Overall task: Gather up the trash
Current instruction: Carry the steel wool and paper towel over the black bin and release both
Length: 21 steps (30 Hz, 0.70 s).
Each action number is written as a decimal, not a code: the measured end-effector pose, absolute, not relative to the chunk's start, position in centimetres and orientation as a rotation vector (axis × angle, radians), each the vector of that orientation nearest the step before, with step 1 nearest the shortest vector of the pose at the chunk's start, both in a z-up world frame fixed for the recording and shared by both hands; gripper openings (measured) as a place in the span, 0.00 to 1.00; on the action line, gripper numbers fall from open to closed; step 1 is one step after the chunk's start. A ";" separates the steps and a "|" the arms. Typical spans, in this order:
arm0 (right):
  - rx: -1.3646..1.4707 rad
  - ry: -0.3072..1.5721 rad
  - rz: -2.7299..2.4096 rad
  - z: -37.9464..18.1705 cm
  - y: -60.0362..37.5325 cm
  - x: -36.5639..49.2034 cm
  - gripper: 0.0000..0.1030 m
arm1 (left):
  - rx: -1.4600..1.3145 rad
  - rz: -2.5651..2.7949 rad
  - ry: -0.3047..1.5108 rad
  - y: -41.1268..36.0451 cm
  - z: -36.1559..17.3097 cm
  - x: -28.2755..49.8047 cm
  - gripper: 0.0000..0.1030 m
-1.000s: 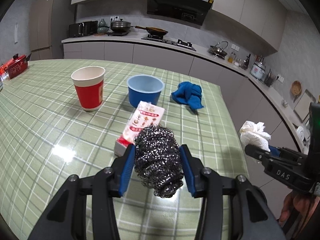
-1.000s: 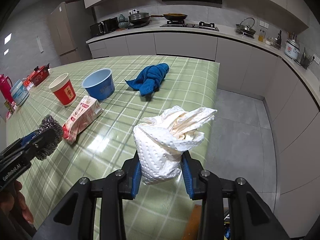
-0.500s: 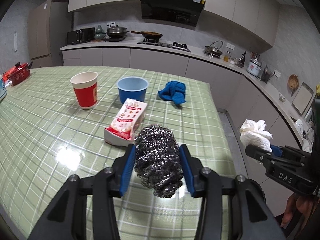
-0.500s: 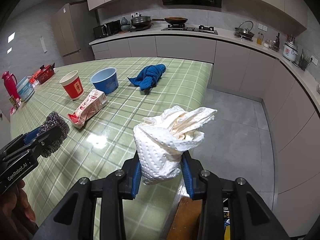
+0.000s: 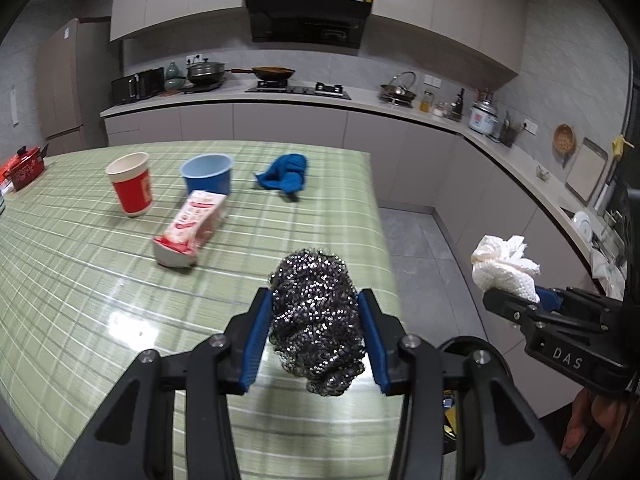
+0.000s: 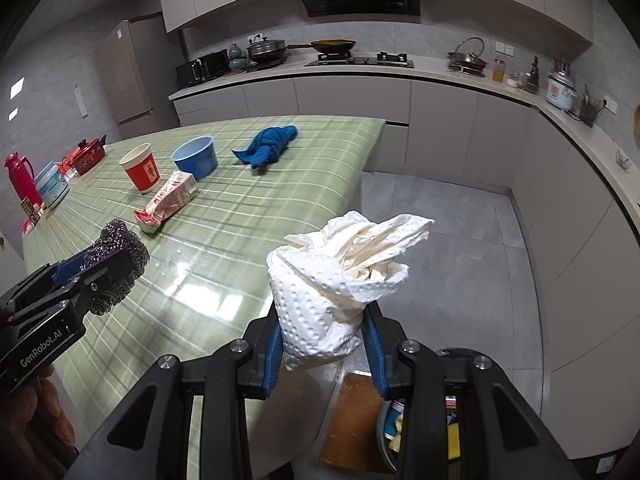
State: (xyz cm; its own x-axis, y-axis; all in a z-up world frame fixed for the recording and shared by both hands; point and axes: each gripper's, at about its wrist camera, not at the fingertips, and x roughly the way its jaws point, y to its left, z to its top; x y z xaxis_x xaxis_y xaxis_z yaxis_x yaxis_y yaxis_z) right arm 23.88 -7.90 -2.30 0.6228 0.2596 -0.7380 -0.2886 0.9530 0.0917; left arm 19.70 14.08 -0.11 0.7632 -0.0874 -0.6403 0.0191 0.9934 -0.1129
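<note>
Glossy checked tablecloth [image 5: 100, 280], shiny wire scourer [image 5: 316, 320], dimpled paper towel [image 6: 320, 300].

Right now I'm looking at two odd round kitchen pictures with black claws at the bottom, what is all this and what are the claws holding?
There is no robot here. A person holds a hand-held two-finger gripper in each hand, and each gripper carries a wide-angle camera that looks along its fingers, which gives the round pictures.

The left-hand view shows the left gripper shut on a steel wool scrubber. The right-hand view shows the right gripper shut on a crumpled paper towel. Each gripper also appears at the edge of the other's picture.

On the green checked table lie a red paper cup, a blue bowl, a flattened carton and a blue cloth.
</note>
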 end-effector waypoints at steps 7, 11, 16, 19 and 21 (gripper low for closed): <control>-0.028 0.844 0.265 -2.3 -12.6 22.0 0.37 | -0.085 -0.108 0.701 9.5 -0.2 18.5 0.44; -0.023 0.850 0.231 -2.6 -15.9 20.7 0.37 | -0.080 -0.144 0.705 6.4 -0.6 18.0 0.44; -0.014 0.870 0.186 -3.5 -19.7 19.5 0.37 | -0.068 -0.193 0.723 2.2 -1.6 17.4 0.44; -0.005 0.885 0.164 -4.2 -21.7 18.9 0.37 | -0.055 -0.222 0.742 -0.2 -2.4 17.1 0.44; 0.000 0.895 0.150 -4.7 -23.0 18.5 0.37 | -0.047 -0.239 0.756 -1.7 -3.1 17.0 0.44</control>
State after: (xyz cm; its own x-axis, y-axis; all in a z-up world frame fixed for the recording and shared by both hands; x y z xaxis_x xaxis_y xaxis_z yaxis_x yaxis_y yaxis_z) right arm 18.51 -23.02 -4.72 0.6160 0.1308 -0.7768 -0.1306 0.9894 0.0630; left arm 17.02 -1.68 -3.09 0.7016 -0.2317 -0.6739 0.1982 0.9718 -0.1278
